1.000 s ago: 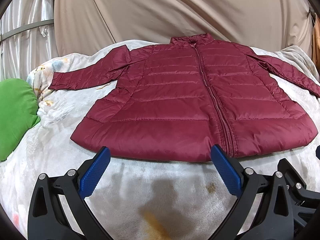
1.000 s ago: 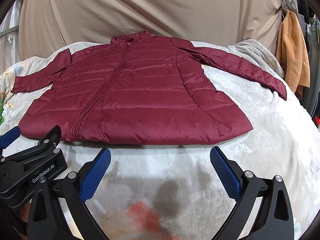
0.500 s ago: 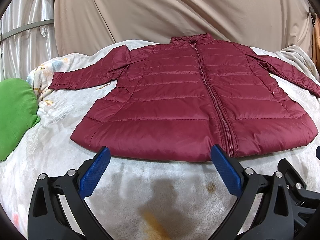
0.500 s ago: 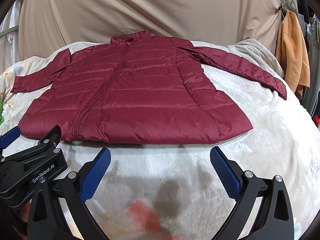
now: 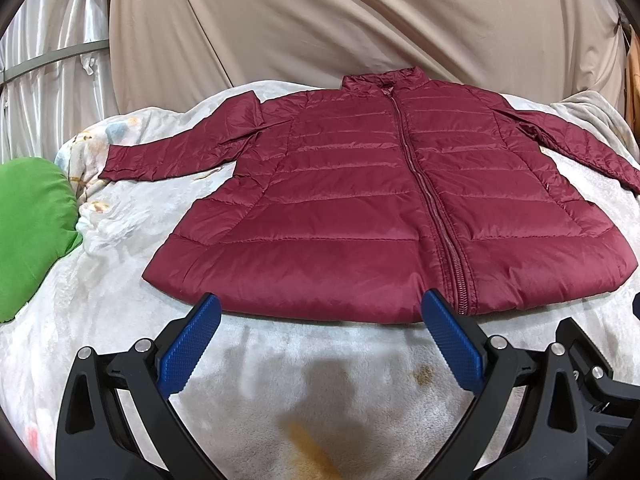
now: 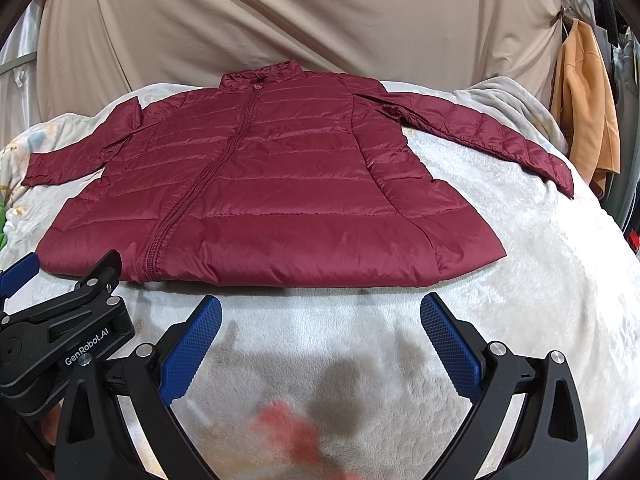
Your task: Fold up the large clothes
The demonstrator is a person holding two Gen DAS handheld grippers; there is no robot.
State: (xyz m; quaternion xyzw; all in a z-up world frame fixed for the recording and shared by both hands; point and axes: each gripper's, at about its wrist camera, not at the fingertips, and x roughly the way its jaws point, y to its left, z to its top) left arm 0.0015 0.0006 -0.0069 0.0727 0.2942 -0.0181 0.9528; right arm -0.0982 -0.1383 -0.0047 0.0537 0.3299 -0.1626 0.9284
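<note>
A maroon quilted puffer jacket (image 5: 360, 208) lies flat and zipped on a white fleece blanket (image 5: 120, 320), collar far, both sleeves spread out sideways. It also shows in the right wrist view (image 6: 280, 200). My left gripper (image 5: 320, 312) is open and empty, hovering just short of the jacket's near hem, left of the zipper. My right gripper (image 6: 320, 312) is open and empty, just short of the hem on the jacket's right half. The left gripper's body (image 6: 60, 340) shows at the lower left of the right wrist view.
A green cushion (image 5: 28, 232) lies at the left edge of the bed. A beige curtain (image 5: 360, 20) hangs behind. An orange garment (image 6: 588, 100) hangs at the far right. The blanket has orange and red stains (image 5: 308, 444) near me.
</note>
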